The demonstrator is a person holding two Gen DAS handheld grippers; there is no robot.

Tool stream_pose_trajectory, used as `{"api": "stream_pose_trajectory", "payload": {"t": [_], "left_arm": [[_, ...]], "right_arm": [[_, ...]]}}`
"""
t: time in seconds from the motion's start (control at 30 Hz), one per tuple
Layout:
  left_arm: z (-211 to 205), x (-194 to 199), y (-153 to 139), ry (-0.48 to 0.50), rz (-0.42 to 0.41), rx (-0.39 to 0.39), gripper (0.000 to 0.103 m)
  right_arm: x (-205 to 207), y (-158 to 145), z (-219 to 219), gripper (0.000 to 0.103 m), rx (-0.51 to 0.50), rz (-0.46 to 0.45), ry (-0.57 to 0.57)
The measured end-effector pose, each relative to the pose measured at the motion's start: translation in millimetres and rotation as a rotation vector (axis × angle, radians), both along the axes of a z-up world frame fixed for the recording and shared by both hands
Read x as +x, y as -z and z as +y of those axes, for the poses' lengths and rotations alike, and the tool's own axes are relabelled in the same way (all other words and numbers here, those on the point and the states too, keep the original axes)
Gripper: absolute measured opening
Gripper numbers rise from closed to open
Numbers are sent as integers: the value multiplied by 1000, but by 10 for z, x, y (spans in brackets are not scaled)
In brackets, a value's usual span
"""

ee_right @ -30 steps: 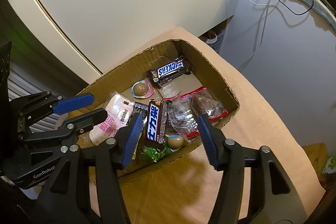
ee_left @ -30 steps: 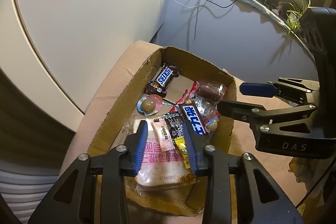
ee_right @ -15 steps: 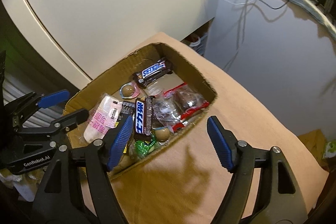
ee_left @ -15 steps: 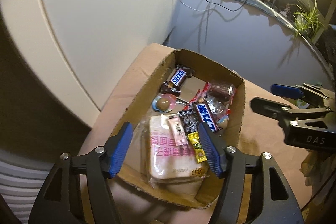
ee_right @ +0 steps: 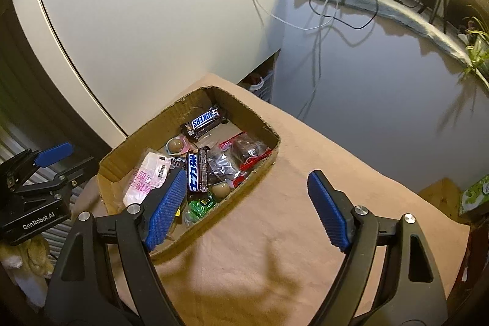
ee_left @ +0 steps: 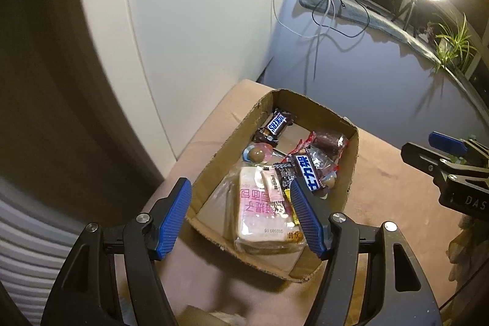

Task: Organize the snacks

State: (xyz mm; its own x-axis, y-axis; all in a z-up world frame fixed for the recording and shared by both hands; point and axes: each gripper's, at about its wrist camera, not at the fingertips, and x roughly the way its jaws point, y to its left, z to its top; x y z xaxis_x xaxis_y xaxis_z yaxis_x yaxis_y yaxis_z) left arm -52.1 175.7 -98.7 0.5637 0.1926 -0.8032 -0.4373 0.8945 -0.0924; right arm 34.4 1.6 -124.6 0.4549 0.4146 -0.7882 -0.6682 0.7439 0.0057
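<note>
Both grippers hang spread and empty above the table. The left gripper (ee_left: pixel 241 216) has its blue pads wide apart, with the pink-printed bread packet (ee_left: pixel 262 210) lying between and just beyond them, inside the cardboard box (ee_left: pixel 351 167). The right gripper (ee_right: pixel 250 206) is spread too; its left finger sits over the near corner of the box, while its right finger hangs over bare tan tablecloth (ee_right: pixel 321 161).

Beyond the fingertips, the rest of the snacks are heaped in the box: a blue bar with Chinese lettering (ee_right: pixel 195 173) just past the right gripper's left pad, a green packet (ee_right: pixel 200 205) below it, a round sweet (ee_right: pixel 221 189), clear-wrapped chocolates with red trim (ee_right: pixel 244 155), and a Snickers bar (ee_right: pixel 205 120) at the far end.

Every snack in view appears to be boxed, though the table's near edge is partly hidden, so the sorting looks finished or close to it. If more remains, keep both pairs of fingers apart and high enough to clear the cardboard walls, and approach any new packet along its narrow side.
</note>
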Motion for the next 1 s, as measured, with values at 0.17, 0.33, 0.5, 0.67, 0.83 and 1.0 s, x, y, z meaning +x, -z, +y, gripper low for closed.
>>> {"api": "stream_pose_trajectory", "payload": {"t": [0.17, 0.33, 0.5, 0.67, 0.83, 1.0], "left_arm": [[-42, -50, -45, -8, -3, 2, 67], [-109, -45, -98, 5, -7, 21, 67], [-145, -58, -135, 15, -12, 29, 67], [-181, -85, -151, 23, -11, 32, 67], [-210, -96, -160, 36, -10, 39, 67], [-228, -126, -166, 39, -13, 41, 67]], "right_arm": [[-73, -41, -89, 88, 10, -20, 18], [-109, -61, -161, 89, 15, -21, 25], [-152, -104, -219, 89, 17, -31, 32], [-194, -119, -227, 89, 19, -33, 37], [-238, -127, -247, 89, 20, -36, 41], [-270, -129, -270, 89, 24, -29, 44]]}}
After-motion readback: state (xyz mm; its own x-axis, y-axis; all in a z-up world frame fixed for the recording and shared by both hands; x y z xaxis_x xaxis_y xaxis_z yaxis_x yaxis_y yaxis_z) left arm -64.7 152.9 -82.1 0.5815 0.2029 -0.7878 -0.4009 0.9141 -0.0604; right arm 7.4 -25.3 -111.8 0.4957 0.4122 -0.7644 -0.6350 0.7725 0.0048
